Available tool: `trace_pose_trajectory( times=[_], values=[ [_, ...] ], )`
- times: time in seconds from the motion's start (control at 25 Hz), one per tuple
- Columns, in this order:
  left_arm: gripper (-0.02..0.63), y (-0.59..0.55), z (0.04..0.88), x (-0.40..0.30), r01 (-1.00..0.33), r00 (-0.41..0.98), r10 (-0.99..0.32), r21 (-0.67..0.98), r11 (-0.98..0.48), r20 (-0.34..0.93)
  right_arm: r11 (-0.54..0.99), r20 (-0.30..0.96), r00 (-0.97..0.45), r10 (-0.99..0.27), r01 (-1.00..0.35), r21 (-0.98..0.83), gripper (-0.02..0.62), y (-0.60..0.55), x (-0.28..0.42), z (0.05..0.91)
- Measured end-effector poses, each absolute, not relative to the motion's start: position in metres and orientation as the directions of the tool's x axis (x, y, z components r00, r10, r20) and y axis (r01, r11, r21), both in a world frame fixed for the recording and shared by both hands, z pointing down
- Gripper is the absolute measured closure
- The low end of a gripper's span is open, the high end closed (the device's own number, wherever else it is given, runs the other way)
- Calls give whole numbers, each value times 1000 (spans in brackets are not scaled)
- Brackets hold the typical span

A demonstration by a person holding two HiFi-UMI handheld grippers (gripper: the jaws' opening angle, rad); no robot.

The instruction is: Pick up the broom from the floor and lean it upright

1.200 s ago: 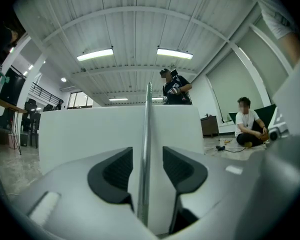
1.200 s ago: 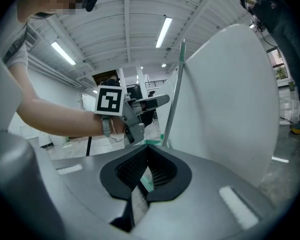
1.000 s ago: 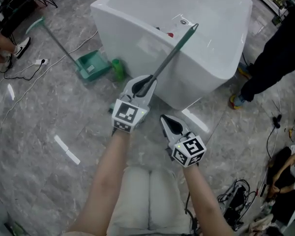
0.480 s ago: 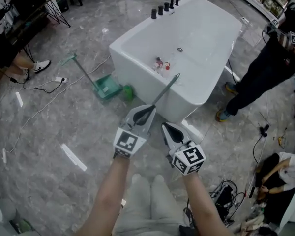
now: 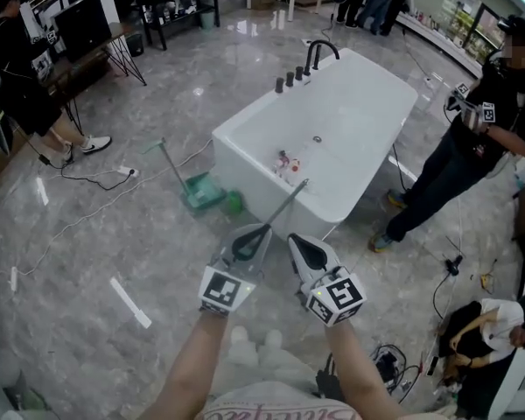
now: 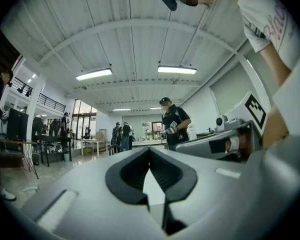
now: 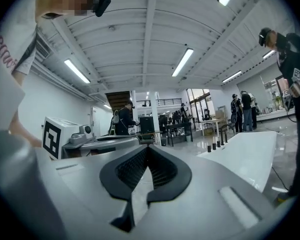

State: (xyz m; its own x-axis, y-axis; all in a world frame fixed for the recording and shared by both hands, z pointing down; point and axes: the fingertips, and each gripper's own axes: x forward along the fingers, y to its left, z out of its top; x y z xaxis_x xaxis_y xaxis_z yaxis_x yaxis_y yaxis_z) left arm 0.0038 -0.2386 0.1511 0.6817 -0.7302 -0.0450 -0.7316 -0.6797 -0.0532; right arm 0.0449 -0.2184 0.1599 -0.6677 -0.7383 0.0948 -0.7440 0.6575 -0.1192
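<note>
Left gripper [image 5: 261, 233] shut tight, jaws pressed together with nothing in between (same in its own view, only the room past the tips). Right gripper [image 5: 291, 238] shut and empty too, just beside the left one, both held out level in front of the body.

Broom [image 5: 282, 206] not in any jaws. A thin grey stick, leaning against the near side of the white bathtub [image 5: 245, 160], top end up by the rim. Lower end hidden behind the left gripper in the head view, so no telling just where on the floor [image 5: 96, 234]. Not to be mixed up with the green dustpan [image 5: 201, 192] by the tub's left corner, well apart from both hands.

From the jaws: broom ahead and lower down, out past the tips of the left gripper. Long way of the stick pointing away from the body, slanting up and to the right toward the tub. Left hand nearer, right hand a little off to the side of the stick.

Seems as good as done: propped up, free of both hands. Only worry, and just a guess: sliding down, with a smooth tub wall and a shiny floor. If another grab needed, best with the left hand, reaching forward and down, jaws opened first, then closed across the stick and not along it
</note>
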Motion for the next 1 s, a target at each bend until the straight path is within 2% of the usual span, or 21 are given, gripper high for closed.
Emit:
trace_pose_trajectory(
  times=[0.28,1.0],
  values=[
    [606,-215,119,10,-694,720,-693,-82,-716,-43,685,64,-688,-723,-726,-62,594,-198,40,127],
    [606,-205,81,9,-697,717,-689,-112,-709,-99,700,38,-700,-713,-714,-14,595,-189,31,97]
  ],
)
